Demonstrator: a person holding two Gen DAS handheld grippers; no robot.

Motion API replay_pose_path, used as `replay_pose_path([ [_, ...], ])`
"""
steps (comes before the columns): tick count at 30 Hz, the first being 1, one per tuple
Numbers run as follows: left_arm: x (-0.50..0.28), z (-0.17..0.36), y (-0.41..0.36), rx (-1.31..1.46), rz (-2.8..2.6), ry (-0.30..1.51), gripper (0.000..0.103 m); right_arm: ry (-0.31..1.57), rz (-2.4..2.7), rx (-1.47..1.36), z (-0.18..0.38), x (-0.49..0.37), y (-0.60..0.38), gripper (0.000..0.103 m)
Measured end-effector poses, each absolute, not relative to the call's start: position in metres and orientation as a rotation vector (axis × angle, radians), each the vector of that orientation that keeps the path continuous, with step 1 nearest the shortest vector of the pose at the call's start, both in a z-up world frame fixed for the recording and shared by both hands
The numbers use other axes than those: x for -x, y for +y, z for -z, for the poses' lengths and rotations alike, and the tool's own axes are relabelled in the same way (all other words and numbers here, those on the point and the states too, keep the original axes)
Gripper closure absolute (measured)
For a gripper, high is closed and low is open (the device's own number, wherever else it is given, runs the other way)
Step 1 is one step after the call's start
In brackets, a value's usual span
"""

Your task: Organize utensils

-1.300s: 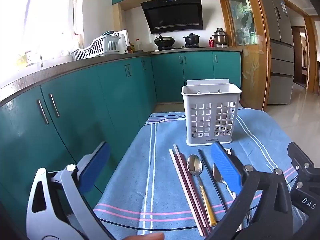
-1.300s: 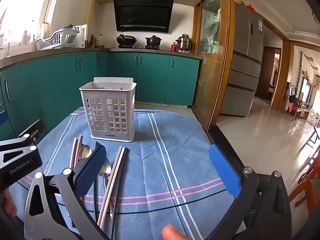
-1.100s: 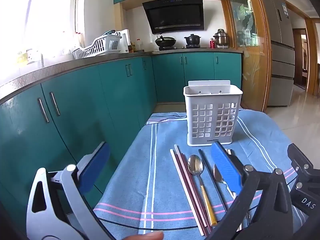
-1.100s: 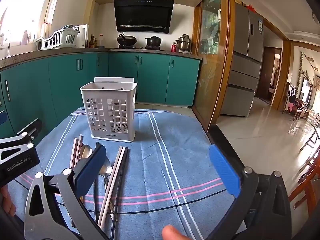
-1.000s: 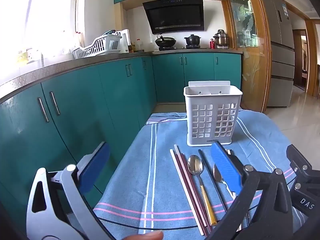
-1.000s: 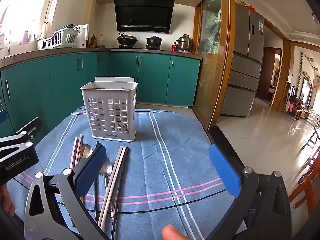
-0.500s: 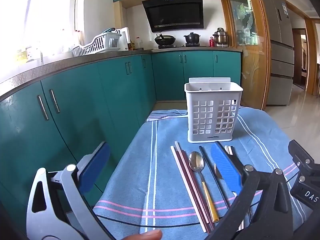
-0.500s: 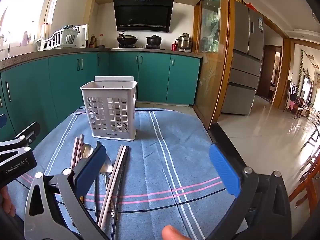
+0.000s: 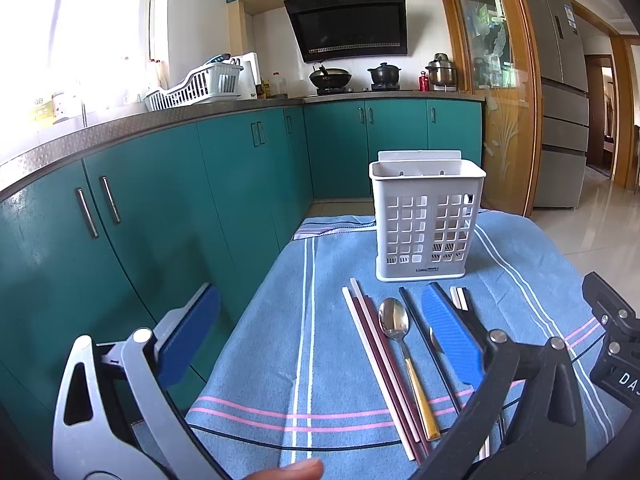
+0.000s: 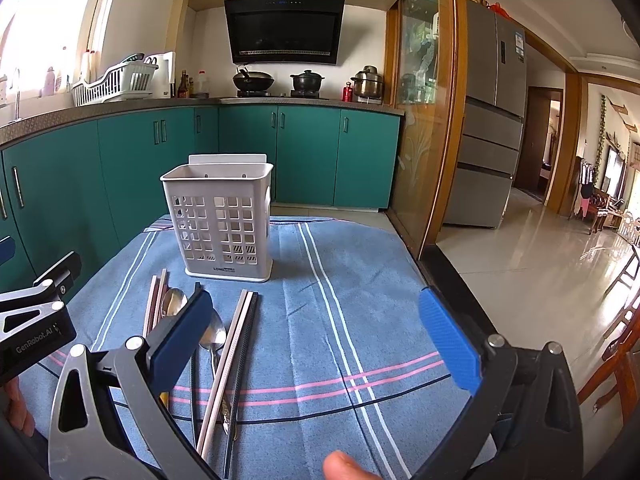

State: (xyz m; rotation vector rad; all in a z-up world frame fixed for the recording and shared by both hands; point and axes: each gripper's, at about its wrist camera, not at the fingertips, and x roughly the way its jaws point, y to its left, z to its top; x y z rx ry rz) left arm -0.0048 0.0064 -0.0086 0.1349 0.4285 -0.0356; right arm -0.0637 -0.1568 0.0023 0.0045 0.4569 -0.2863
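Observation:
A white perforated utensil basket (image 9: 426,222) (image 10: 222,222) stands upright on a blue striped cloth (image 9: 320,320) (image 10: 360,300). In front of it lie pink and maroon chopsticks (image 9: 380,364) (image 10: 155,300), a gold-handled spoon (image 9: 400,344) (image 10: 173,303), a second spoon (image 10: 213,338), black chopsticks (image 9: 416,316) and a silver and black pair (image 10: 236,344). My left gripper (image 9: 320,336) hovers open above the cloth's left part, its right finger over the utensils. My right gripper (image 10: 316,336) hovers open to the utensils' right, its left finger over them. Neither holds anything.
Teal kitchen cabinets (image 9: 160,200) run along the left, close to the table's left edge. A wooden-framed glass partition (image 10: 424,120) and tiled floor (image 10: 540,248) lie right of the table. A thumb tip (image 10: 344,466) shows at the bottom edge.
Both grippers have drifted slightly, so the basket sits a little further right and higher in the left view. Jaws stay open; the utensils have not moved.

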Motion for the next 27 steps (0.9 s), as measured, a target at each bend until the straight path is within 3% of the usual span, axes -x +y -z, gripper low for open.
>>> replay_pose_path([
  [27,0.0060,0.0093,0.0117,-0.137,0.031,0.430,0.003,0.454,0.286,-0.005,-0.0022,0.0654,-0.1574,0.003],
])
